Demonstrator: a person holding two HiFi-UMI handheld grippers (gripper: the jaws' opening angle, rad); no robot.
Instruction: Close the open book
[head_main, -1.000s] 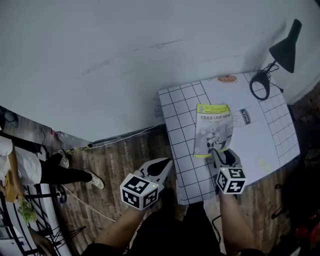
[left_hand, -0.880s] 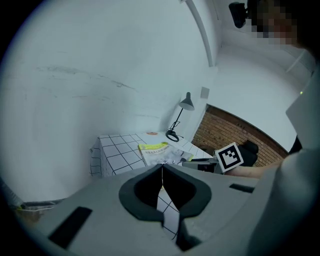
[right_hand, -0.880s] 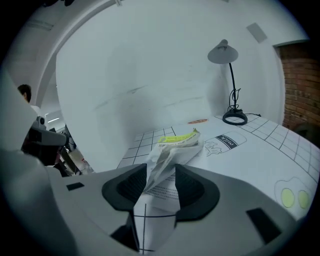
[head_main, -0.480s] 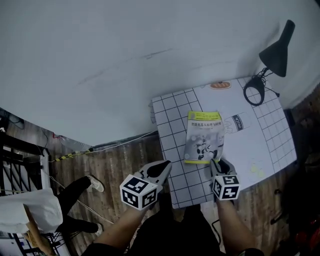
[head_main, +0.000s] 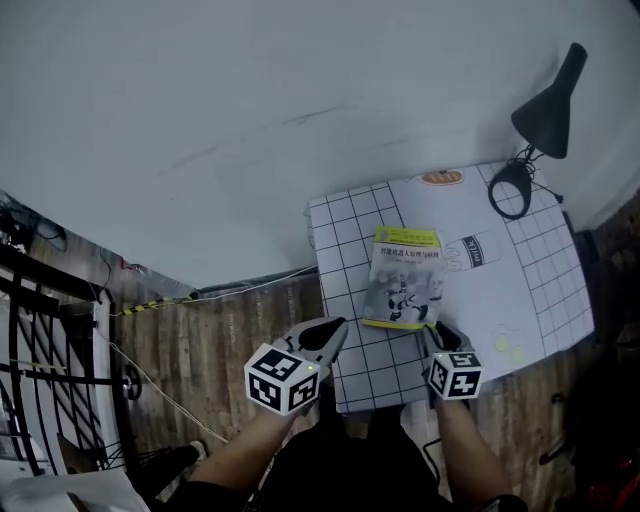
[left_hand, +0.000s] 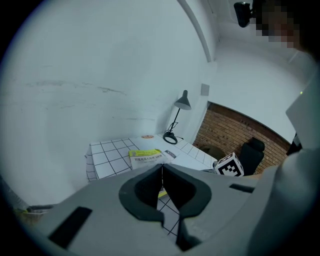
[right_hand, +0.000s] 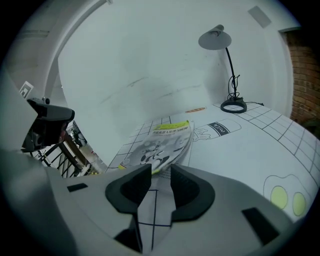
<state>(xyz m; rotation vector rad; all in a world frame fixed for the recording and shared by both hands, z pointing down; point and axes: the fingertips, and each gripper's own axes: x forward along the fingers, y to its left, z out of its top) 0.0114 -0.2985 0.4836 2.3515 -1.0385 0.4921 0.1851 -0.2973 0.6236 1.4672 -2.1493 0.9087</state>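
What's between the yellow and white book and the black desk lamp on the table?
Nothing solid: only a milk bottle picture printed on the white table mat, seen in the head view.

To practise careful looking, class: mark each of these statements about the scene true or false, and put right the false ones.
1. The book lies closed, cover up, on the table. True.
2. The left gripper has its jaws spread wide. False: its jaws are together, with nothing between them.
3. The right gripper is clamped on the book. False: its jaws stand apart and have just been opening a little. Nothing is pressed between them, and the book lies just beyond the tips.
4. A black desk lamp stands at the table's far corner. True.
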